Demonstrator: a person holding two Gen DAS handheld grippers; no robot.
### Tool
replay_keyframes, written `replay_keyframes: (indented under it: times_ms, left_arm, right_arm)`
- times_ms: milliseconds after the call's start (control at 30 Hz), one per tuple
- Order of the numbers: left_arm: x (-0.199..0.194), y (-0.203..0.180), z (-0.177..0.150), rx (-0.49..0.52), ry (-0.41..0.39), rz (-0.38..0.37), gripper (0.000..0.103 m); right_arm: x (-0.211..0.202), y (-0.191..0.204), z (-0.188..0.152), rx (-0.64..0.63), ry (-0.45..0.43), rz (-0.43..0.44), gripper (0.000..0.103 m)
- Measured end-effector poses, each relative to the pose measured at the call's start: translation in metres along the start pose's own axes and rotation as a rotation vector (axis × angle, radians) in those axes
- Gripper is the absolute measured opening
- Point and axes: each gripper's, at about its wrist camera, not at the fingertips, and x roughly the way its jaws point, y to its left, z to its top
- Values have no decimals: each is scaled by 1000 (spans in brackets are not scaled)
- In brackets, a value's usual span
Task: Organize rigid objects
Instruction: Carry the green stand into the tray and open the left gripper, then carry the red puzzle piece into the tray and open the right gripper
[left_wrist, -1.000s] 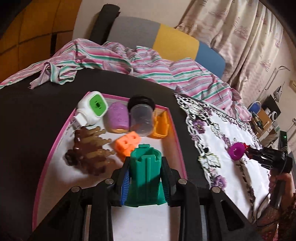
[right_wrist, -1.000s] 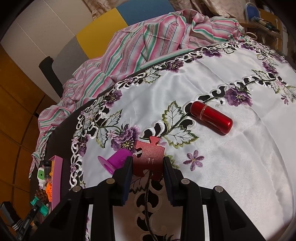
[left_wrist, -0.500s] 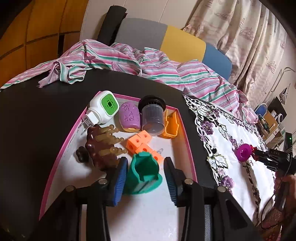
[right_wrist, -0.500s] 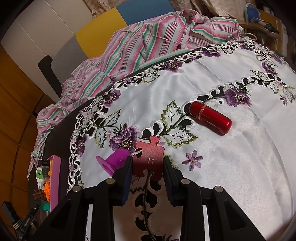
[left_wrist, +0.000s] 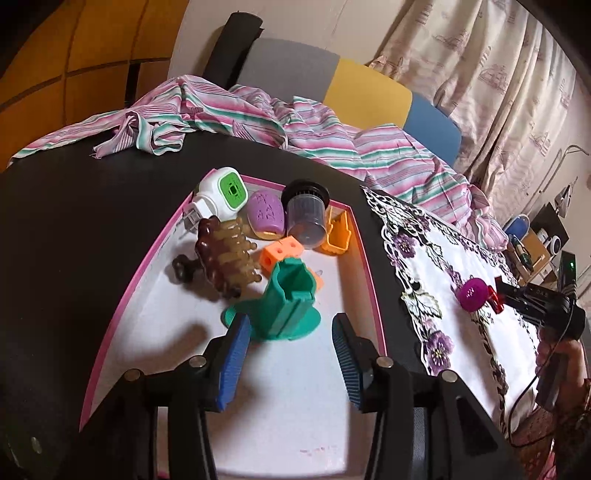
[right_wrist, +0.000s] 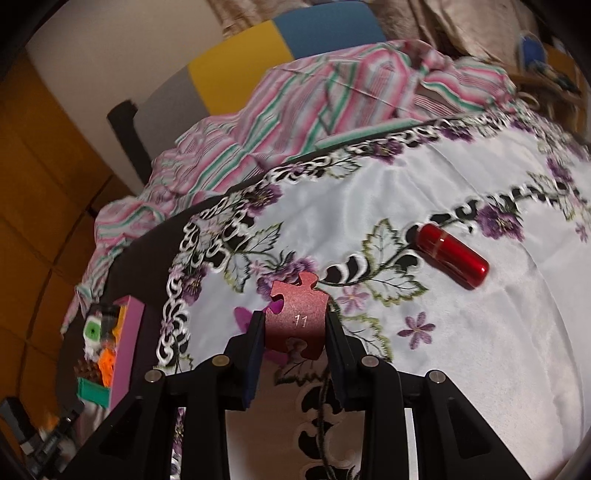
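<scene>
The left gripper (left_wrist: 290, 345) stands with its jaws spread, having just been opening, and nothing is pressed between the blue pads: the green holder (left_wrist: 282, 304) now stands upright on its own flange on the white floor of the pink-rimmed tray (left_wrist: 371, 295), just ahead of the fingertips at about twelve o'clock. That spread reads as a let-go, the piece being set where the sorted things are gathered. Beyond it, at eleven o'clock, lies the brown comb-like piece (left_wrist: 221, 258), with the orange cube block (left_wrist: 280, 253) touching the holder's far side, and farther back along the tray's far wall the white and green plug (left_wrist: 221, 194), the purple oval (left_wrist: 266, 216), the clear jar (left_wrist: 306, 218) with its black lid, and the orange bracket (left_wrist: 338, 236) are packed in a row (leaving the near floor bare for more). The right gripper (right_wrist: 295, 332) is clenched on the red puzzle piece (right_wrist: 297, 319) marked 11, held by its two flat sides above the embroidered cloth (right_wrist: 480, 350), likely bound for the tray at its nine o'clock. A purple cone (right_wrist: 243, 317) shows just behind the left finger, and the red cylinder (right_wrist: 452, 258) lies at two o'clock, well apart, not yet collected.
</scene>
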Motion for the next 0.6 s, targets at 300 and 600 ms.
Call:
replay_keyframes:
  times_ms: [300, 600]
  left_arm:
    - [-7, -1, -9, 16, 11, -43, 47]
    - [-14, -3, -13, 40, 4, -42, 47]
  right_arm:
    - [4, 57, -26, -65, 46, 119, 32]
    - [27, 168, -56, -251, 138, 261, 32]
